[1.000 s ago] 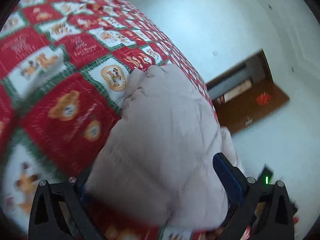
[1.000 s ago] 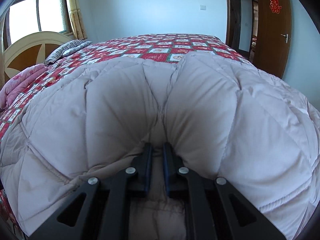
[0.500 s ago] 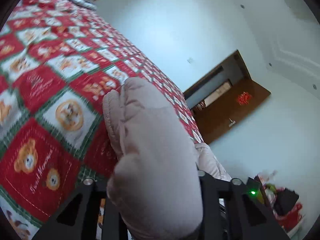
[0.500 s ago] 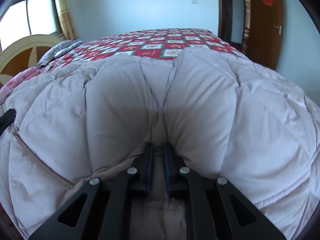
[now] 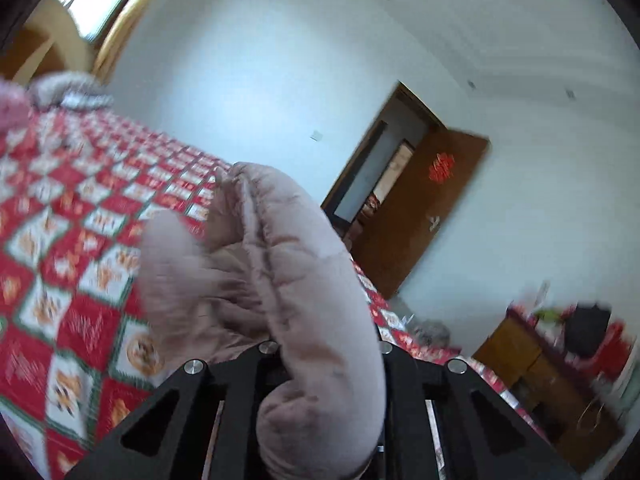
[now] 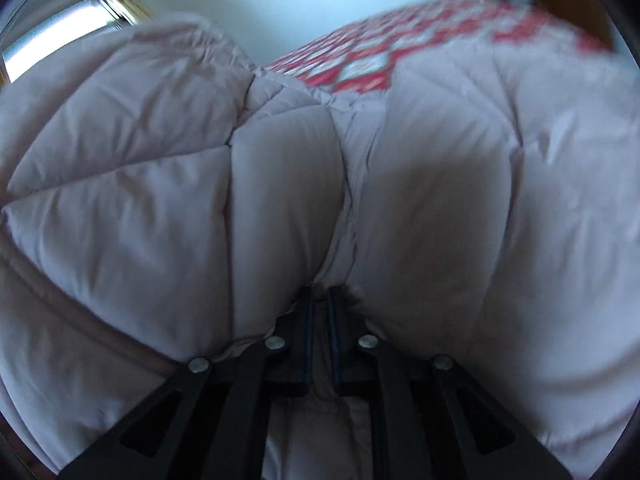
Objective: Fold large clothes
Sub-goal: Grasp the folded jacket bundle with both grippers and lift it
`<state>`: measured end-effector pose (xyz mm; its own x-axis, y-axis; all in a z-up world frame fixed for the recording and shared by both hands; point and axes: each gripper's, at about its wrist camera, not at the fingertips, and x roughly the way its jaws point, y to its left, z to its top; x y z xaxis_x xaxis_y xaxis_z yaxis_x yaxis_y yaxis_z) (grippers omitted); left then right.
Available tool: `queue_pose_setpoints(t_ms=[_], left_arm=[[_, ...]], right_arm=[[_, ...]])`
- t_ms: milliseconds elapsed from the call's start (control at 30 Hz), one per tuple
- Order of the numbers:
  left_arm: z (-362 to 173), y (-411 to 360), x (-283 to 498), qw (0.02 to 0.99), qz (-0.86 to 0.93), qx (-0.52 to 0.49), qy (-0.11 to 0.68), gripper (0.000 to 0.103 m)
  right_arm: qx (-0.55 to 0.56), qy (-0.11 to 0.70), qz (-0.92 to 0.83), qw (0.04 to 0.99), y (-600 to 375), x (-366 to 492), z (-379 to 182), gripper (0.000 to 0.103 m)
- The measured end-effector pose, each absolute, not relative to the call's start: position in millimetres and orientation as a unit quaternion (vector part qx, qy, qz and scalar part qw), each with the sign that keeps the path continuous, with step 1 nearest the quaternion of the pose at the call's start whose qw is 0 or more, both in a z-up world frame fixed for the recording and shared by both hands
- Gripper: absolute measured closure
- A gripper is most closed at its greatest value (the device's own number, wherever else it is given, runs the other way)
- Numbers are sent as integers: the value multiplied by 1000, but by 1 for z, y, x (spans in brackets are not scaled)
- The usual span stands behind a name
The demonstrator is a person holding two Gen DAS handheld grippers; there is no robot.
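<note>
A pale pink quilted padded coat [image 5: 288,264] lies on a bed with a red and white patchwork bedspread [image 5: 80,240]. In the left wrist view a puffy fold of it bulges up out of my left gripper [image 5: 324,352], held above the bed. The jaws are closing on that fold, and the fabric hides the pads. In the right wrist view the coat [image 6: 160,208] fills nearly the whole picture. My right gripper [image 6: 320,296] is shut on a seam between two quilted panels. A strip of the bedspread [image 6: 360,64] shows beyond it.
A brown door [image 5: 424,216] with a red ornament stands ajar on the right wall. A wooden cabinet [image 5: 540,380] with clutter on top stands near it. Pillows [image 5: 68,92] lie by the headboard at the far left. A bright window [image 6: 52,40] is at the upper left.
My left gripper has closed on the coat's fold and risen, lifting it off the bedspread. My right gripper has swung sideways and tilted with the coat, which now bunches higher on the left.
</note>
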<state>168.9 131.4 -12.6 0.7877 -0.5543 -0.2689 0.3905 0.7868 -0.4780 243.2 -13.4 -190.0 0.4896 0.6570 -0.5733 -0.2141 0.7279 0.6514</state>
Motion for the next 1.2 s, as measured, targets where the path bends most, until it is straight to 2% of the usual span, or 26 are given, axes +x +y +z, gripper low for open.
queue_pose_setpoints(t_ms=[133, 333, 533, 667, 700, 733, 767, 833, 933, 1000, 1033, 1067, 1167, 1200], left_arm=[[-4, 77, 170, 926, -283, -135, 208, 89], [-14, -25, 165, 904, -361, -49, 225, 89], [-73, -103, 163, 885, -382, 29, 266, 89], [-111, -127, 169, 874, -387, 48, 291, 89], [-117, -132, 166, 873, -387, 62, 290, 89], [-122, -140, 160, 873, -388, 83, 284, 89], [-125, -143, 158, 872, -390, 93, 282, 89], [-127, -146, 157, 870, -392, 101, 281, 89], [-128, -143, 159, 867, -396, 97, 286, 89], [-127, -143, 159, 866, -397, 97, 289, 89], [-126, -143, 157, 864, -398, 104, 289, 88], [-125, -143, 156, 864, -395, 113, 291, 84], [-120, -139, 145, 852, -400, 146, 304, 61], [-117, -135, 139, 847, -410, 153, 301, 50]], right_arm=[[315, 434, 323, 780, -23, 240, -193, 92], [349, 413, 315, 780, -130, 203, -184, 92], [349, 396, 228, 818, -258, 146, -185, 92], [334, 366, 181, 850, -299, 126, -177, 91], [328, 361, 170, 857, -304, 127, -173, 87], [331, 353, 163, 860, -311, 130, -169, 72], [341, 342, 166, 860, -319, 135, -165, 49], [356, 319, 185, 859, -318, 151, -155, 31], [340, 321, 213, 858, -310, 182, -143, 31], [306, 356, 220, 855, -298, 211, -147, 37], [294, 370, 231, 851, -288, 219, -152, 57], [274, 385, 232, 850, -281, 226, -159, 76], [220, 408, 219, 858, -269, 236, -167, 82], [212, 414, 216, 859, -268, 238, -171, 84]])
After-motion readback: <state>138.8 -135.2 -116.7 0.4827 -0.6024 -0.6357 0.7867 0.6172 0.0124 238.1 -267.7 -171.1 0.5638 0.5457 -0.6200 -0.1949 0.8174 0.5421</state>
